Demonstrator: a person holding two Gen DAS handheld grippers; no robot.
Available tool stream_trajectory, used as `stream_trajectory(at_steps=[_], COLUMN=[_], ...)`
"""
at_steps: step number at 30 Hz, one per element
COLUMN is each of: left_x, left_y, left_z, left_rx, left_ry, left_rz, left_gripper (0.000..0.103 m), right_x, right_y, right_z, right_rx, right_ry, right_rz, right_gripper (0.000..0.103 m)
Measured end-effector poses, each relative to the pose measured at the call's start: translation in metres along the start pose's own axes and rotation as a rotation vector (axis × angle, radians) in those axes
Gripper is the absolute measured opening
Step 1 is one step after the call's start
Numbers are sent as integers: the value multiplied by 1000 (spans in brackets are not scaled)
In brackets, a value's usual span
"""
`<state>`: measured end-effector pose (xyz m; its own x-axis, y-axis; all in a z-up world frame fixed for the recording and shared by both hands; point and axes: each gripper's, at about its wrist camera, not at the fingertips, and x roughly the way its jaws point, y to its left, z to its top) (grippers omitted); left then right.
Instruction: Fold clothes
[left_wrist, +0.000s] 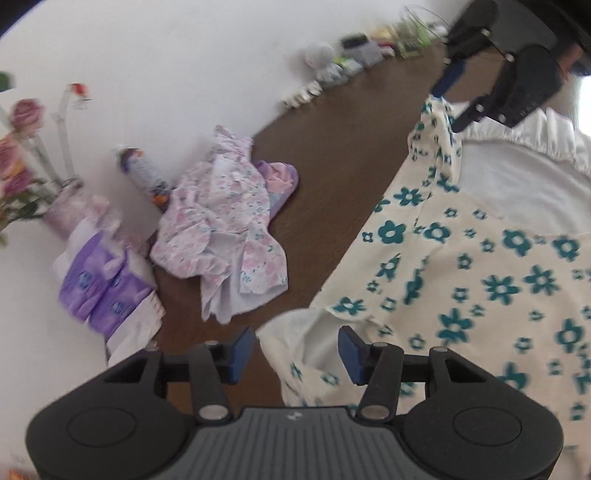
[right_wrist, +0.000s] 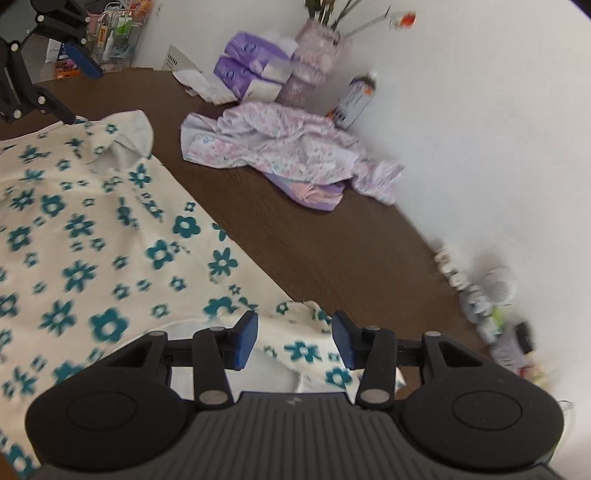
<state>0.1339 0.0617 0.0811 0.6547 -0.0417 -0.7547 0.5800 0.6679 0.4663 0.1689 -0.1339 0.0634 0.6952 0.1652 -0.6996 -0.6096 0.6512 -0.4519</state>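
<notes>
Right up close, the left gripper has its blue pads spread wide, a bunched sleeve edge of the cream garment with teal flowers sitting in the gap, nothing pinched. Same story on the other side: the right gripper hangs with jaws well apart over the garment's near edge, gripping nothing. From the left wrist view, though, one of the right gripper's fingers looks to be touching a raised corner of the cloth; contact is hard to judge there.

The flowered garment lies spread across the brown table, white lining showing at the far end.

Further out, a crumpled pink-and-white floral garment sits in a heap on a folded purple piece, well apart from the flowered one.

Back by the wall: purple tissue packs, a spray can leaning, and a pink vase holding flowers, pink roses among them. Far corner, a wire rack stuffed with small items, too blurred to name.
</notes>
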Motion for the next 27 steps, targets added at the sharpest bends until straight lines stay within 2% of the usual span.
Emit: stream_trajectory(at_steps=[3, 6, 9, 12, 13, 15, 16, 18, 20, 21, 22, 23, 25, 26, 27], left_x=[41, 69, 80, 85, 87, 89, 87, 80, 76, 74, 70, 63, 52, 51, 53], left_y=[16, 23, 24, 30, 32, 32, 23, -5, -19, -25, -29, -31, -38, -42, -46], left_z=[13, 14, 13, 17, 18, 18, 20, 20, 18, 18, 17, 16, 15, 13, 11], left_rx=[77, 144, 181, 153, 136, 109, 133, 244, 265, 276, 297, 311, 345, 383, 404], left_ry=[51, 93, 86, 64, 59, 54, 53, 30, 16, 2, -32, -78, -166, -186, -185], left_rz=[-47, -159, -242, -303, -328, -356, -305, -157, -59, -3, 69, 137, 272, 334, 361], left_gripper=[50, 48, 46, 44, 38, 8, 3, 2, 2, 2, 2, 2, 2, 2, 2], right_x=[36, 66, 79, 88, 91, 98, 103, 113, 119, 120, 120, 118, 110, 106, 102], right_y=[-12, -20, -27, -36, -40, -46, -48, -51, -54, -57, -57, -57, -55, -53, -52], right_z=[5, 7, 1, -5, -7, -8, -7, -4, -4, -4, -4, -4, -4, -4, -5], right_rx=[12, 15, 27, 47, 57, 91, 106, 137, 153, 165, 160, 150, 126, 116, 105], right_ry=[18, 32, 45, 54, 61, 58, 59, 61, 70, 75, 74, 67, 45, 33, 23], right_rz=[72, 128, 200, 263, 277, 310, 323, 348, 363, 371, 357, 346, 323, 313, 304], right_gripper=[45, 45, 45, 45, 45, 45, 46, 46, 45, 43, 26, 16, 13, 13, 13])
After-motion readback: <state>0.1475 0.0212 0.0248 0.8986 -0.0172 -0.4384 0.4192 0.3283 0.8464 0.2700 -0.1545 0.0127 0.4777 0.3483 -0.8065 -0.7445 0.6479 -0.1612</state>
